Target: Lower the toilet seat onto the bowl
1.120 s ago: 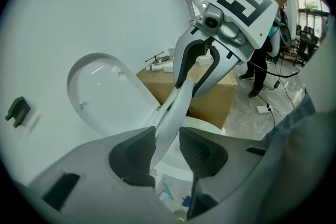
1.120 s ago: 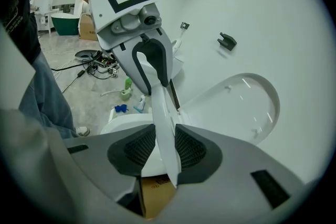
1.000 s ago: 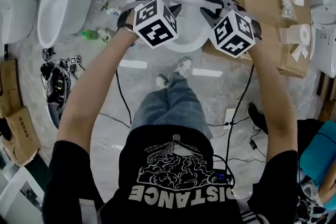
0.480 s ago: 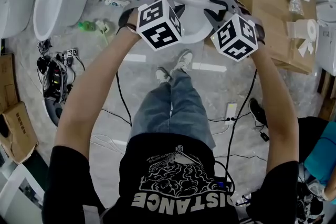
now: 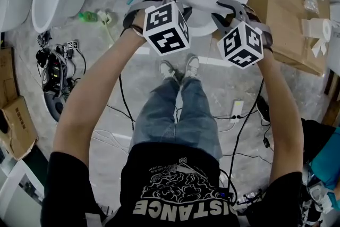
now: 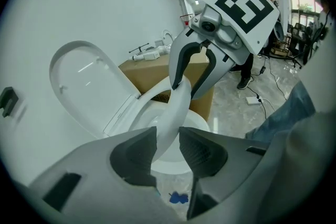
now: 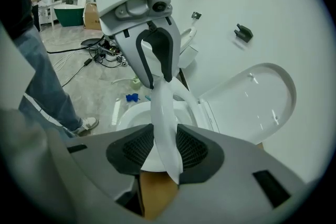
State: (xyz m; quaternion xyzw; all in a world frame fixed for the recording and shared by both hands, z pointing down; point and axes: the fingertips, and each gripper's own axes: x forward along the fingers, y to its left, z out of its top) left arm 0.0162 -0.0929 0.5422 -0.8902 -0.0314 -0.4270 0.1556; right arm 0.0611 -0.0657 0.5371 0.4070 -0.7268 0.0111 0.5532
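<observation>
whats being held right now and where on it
The seat, by its front rim. The left gripper grips one side of the rim. The right gripper has the other side between its pads, though its jaws are opening.

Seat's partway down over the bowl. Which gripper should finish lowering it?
Left, probably. The left gripper clamps the toilet seat; the right gripper's jaws are opening around it.
</observation>
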